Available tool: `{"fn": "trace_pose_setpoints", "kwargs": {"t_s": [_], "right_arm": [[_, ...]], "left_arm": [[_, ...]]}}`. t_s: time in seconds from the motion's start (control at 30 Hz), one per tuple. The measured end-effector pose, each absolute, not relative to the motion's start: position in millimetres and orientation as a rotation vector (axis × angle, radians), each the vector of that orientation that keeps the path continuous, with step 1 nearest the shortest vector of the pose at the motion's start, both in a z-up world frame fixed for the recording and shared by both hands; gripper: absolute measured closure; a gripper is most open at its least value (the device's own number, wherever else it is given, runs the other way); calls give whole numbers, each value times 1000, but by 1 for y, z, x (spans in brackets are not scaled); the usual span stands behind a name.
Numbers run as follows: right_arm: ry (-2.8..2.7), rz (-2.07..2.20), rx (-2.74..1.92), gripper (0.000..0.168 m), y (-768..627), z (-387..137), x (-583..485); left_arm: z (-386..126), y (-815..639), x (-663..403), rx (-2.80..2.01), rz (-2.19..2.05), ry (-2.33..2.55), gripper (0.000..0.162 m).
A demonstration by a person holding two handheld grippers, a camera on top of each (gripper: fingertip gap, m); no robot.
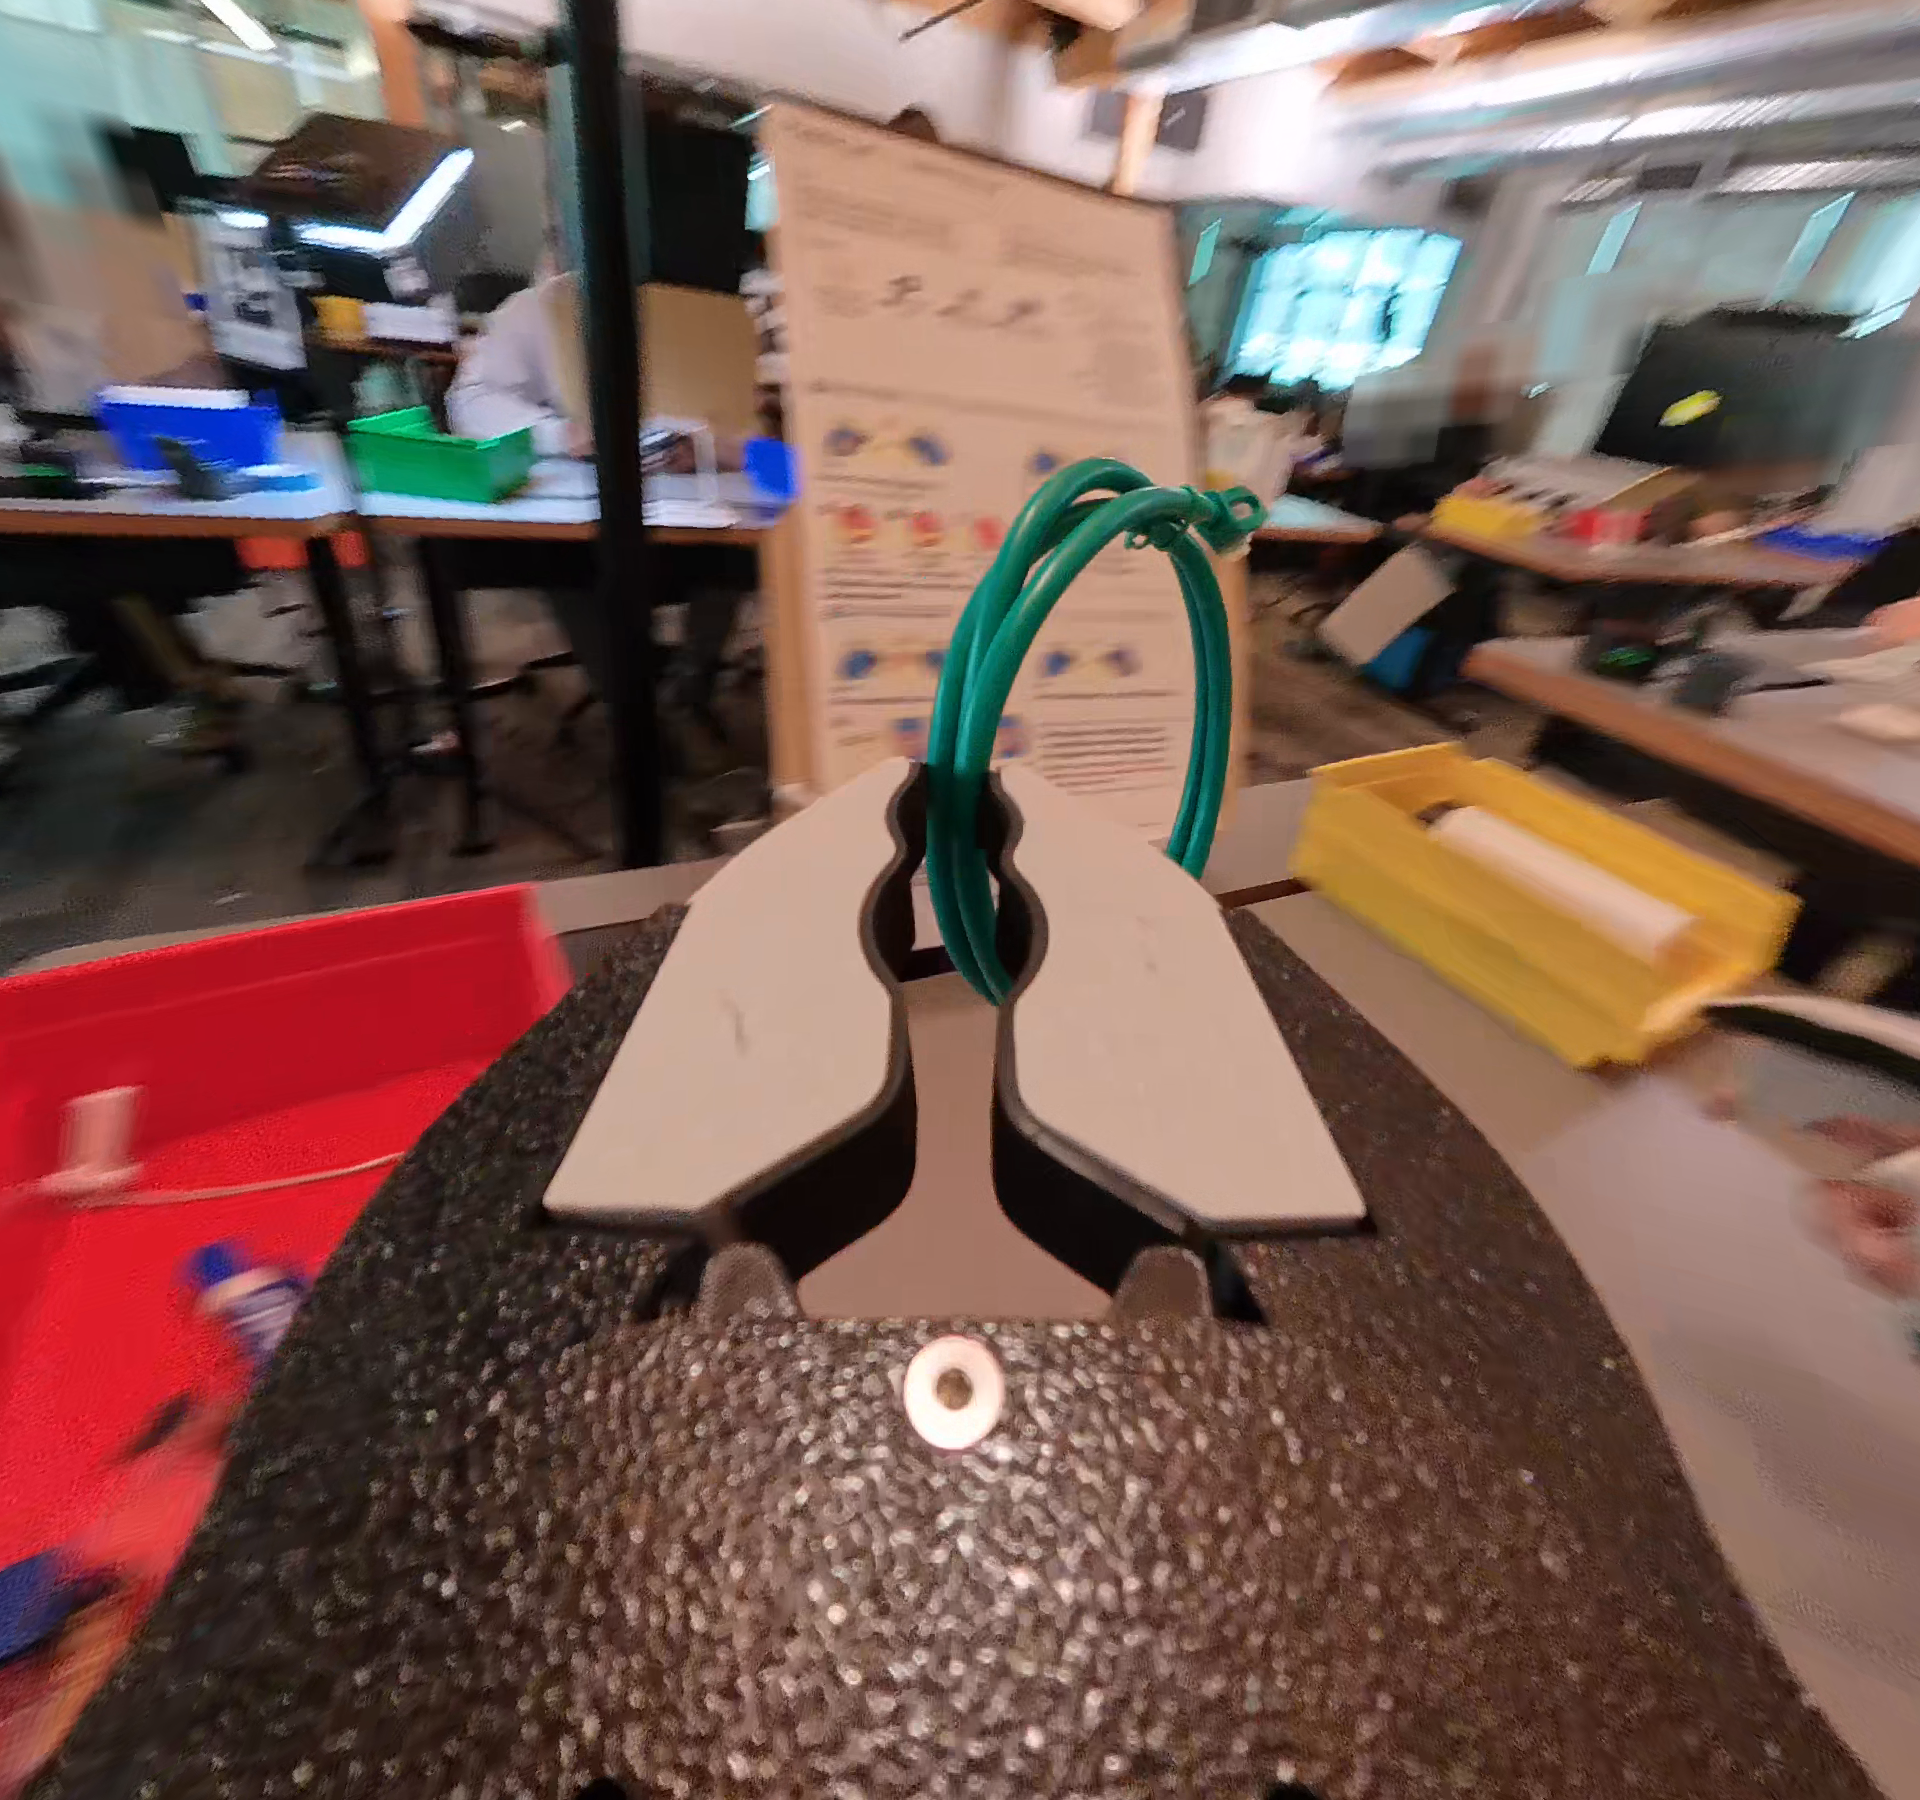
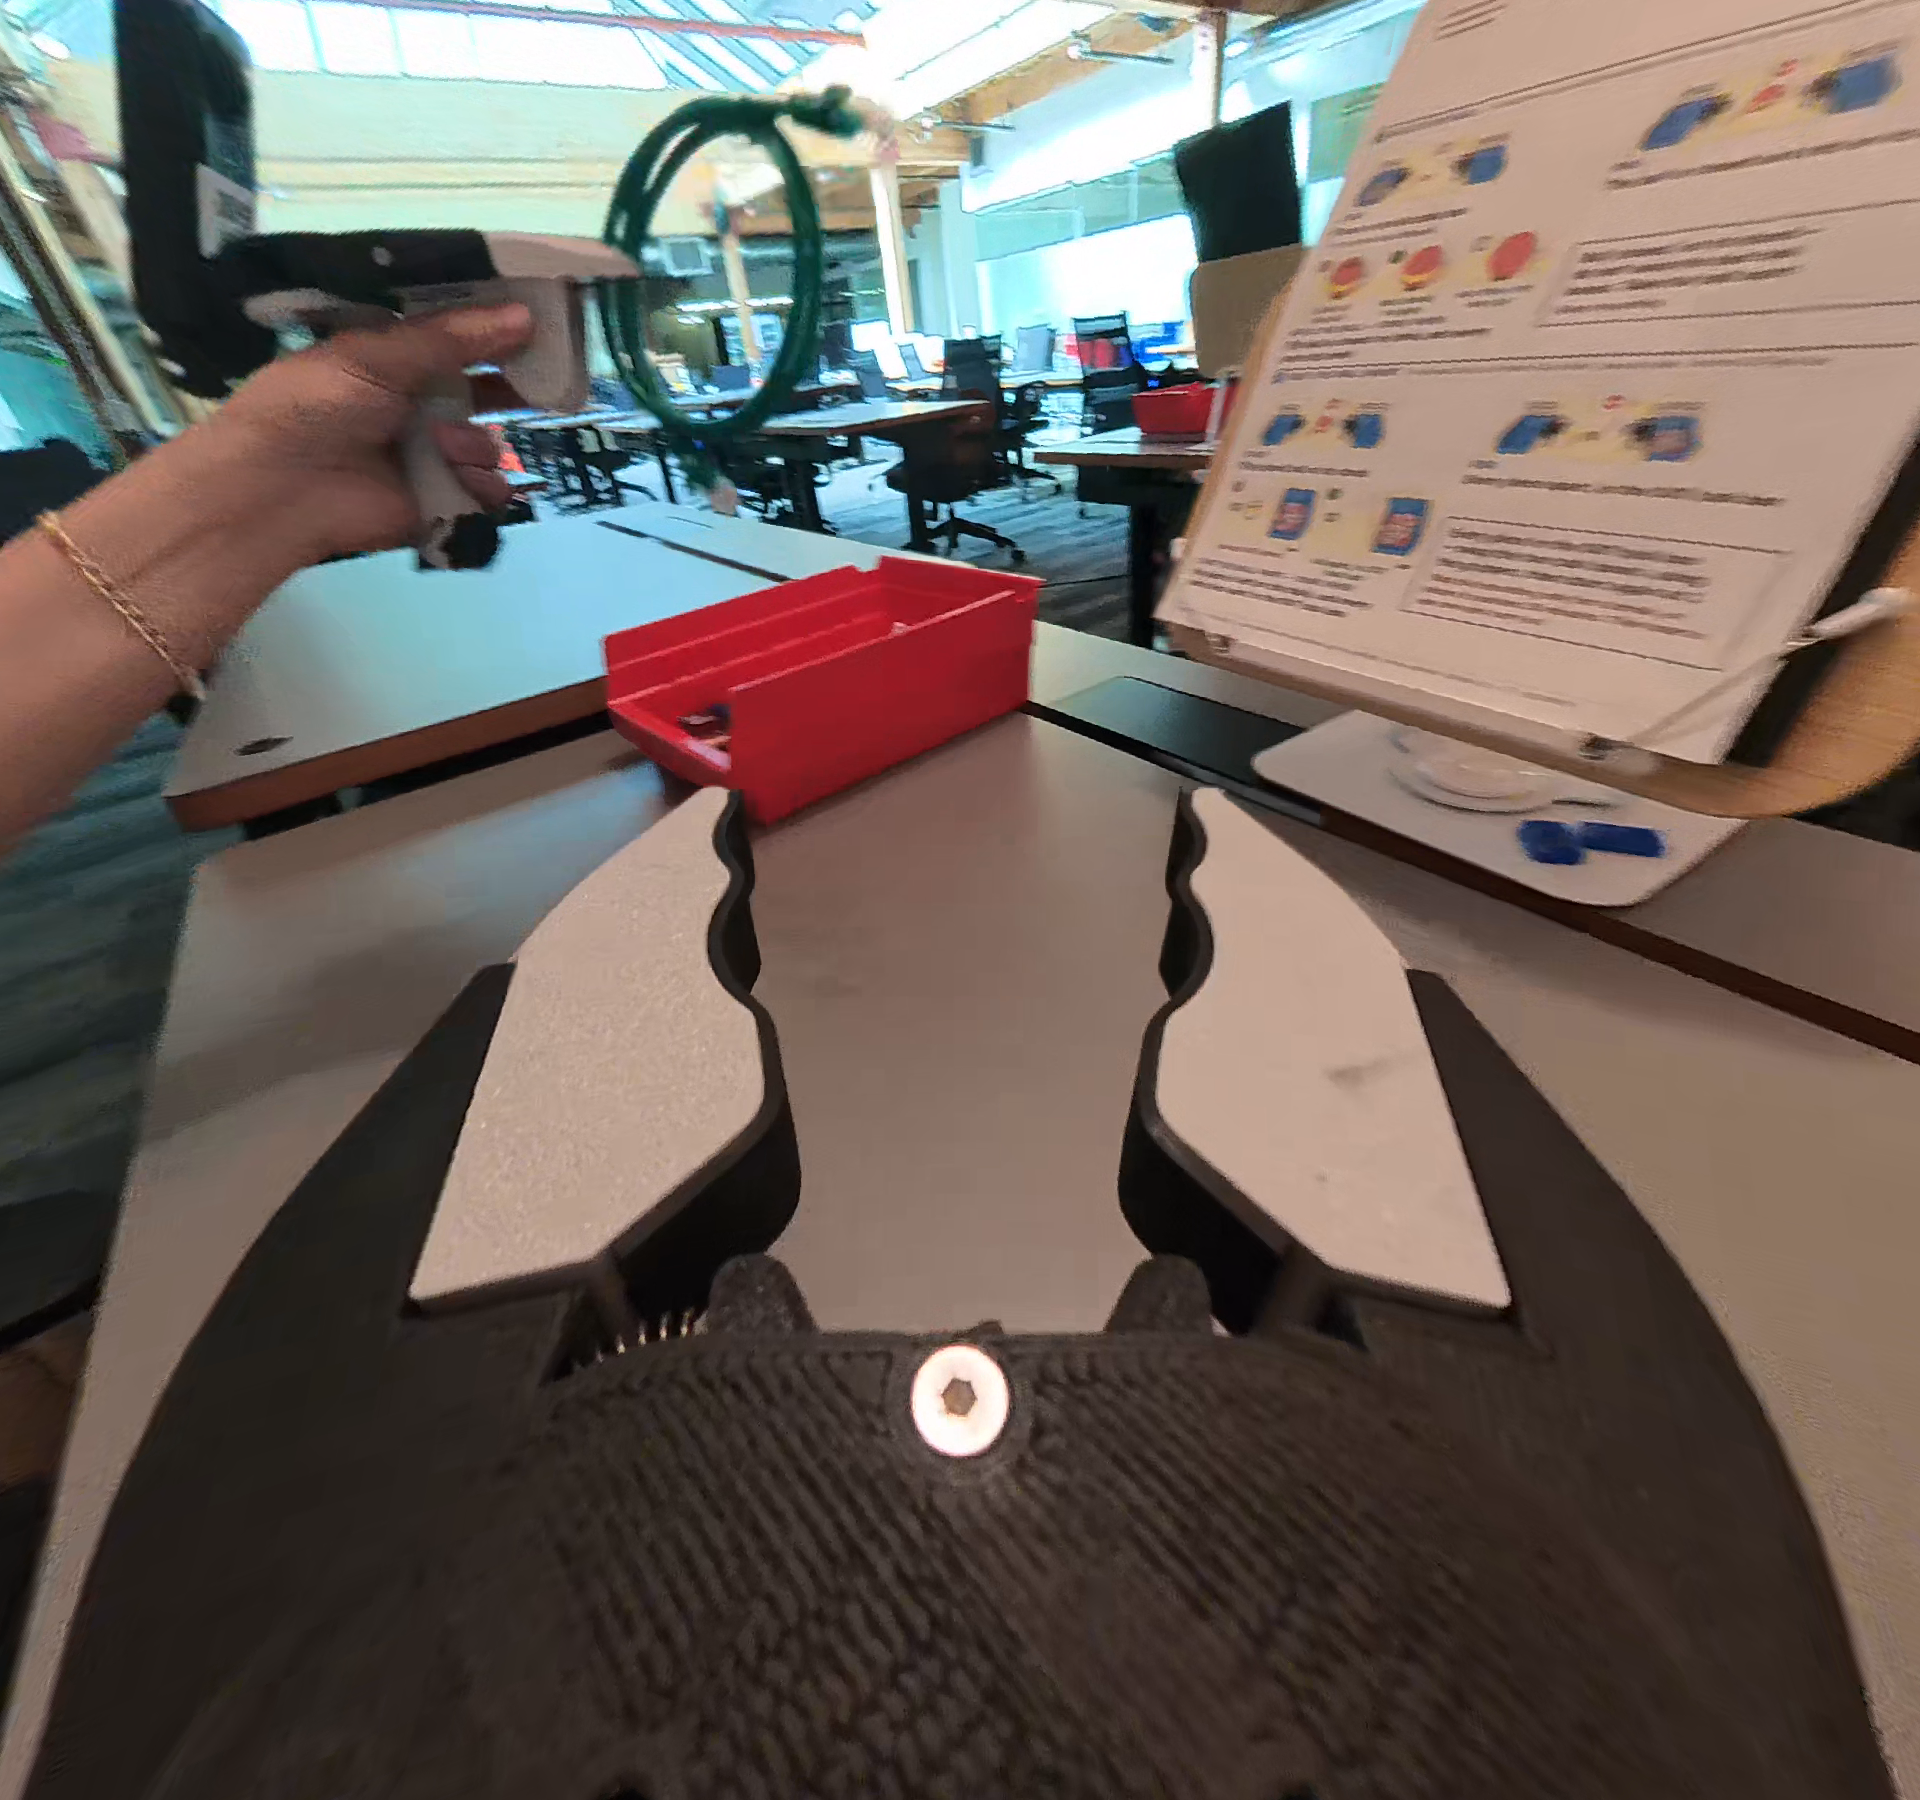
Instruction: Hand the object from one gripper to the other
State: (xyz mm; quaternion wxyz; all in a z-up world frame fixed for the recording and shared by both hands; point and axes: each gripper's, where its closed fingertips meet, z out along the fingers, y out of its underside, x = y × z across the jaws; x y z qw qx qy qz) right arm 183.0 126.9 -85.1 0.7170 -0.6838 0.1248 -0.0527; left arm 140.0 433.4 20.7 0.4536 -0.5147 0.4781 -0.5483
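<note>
The green cable (image 1: pixel 1081 701), coiled into a loop and tied near its top, stands upright between the tips of my left gripper (image 1: pixel 958 794). My 2 left fingers (image 1: pixel 758 1012) are pinched shut on one side of the coil, and the rest of the loop hangs free in the air above the table (image 1: pixel 1621 1262). From my right side, the same cable (image 2: pixel 717 264) shows raised high to the left, held out by my left gripper (image 2: pixel 597 280) in my hand (image 2: pixel 343 441). My right gripper (image 2: pixel 961 825) is spread wide with nothing between its fingers (image 2: pixel 613 1075), low over the table (image 2: pixel 956 919), well apart from the cable. A red bin (image 2: pixel 831 670) sits just beyond my right fingertips, a yellow bin (image 1: pixel 1538 898) lies to the right of my left gripper, and a poster board (image 2: pixel 1621 296) leans at the right.
</note>
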Motion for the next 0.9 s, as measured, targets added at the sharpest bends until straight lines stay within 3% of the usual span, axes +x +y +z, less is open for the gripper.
{"fn": "trace_pose_setpoints", "kwargs": {"t_s": [0.27,0.4,0.57,0.67,0.7,0.73,0.9], "right_arm": [[328,248,-1242,92,172,-67,116],[382,272,-1093,94,161,-57,105],[394,228,-880,127,128,-36,102],[413,235,-865,129,123,-40,101],[411,240,-842,135,120,-39,100],[386,237,-842,153,118,-38,98],[230,179,-992,157,109,-31,97]], "left_arm": [[22,258,125,-1068,-2047,1085,152],[18,209,116,-997,-2136,1065,152],[4,176,110,-1003,-2207,1029,153],[0,165,112,-1028,-2221,1026,153],[0,162,112,-1025,-2213,1036,152],[-1,159,112,-1018,-2195,1051,152],[-1,153,108,-932,-2132,1201,152]]}}
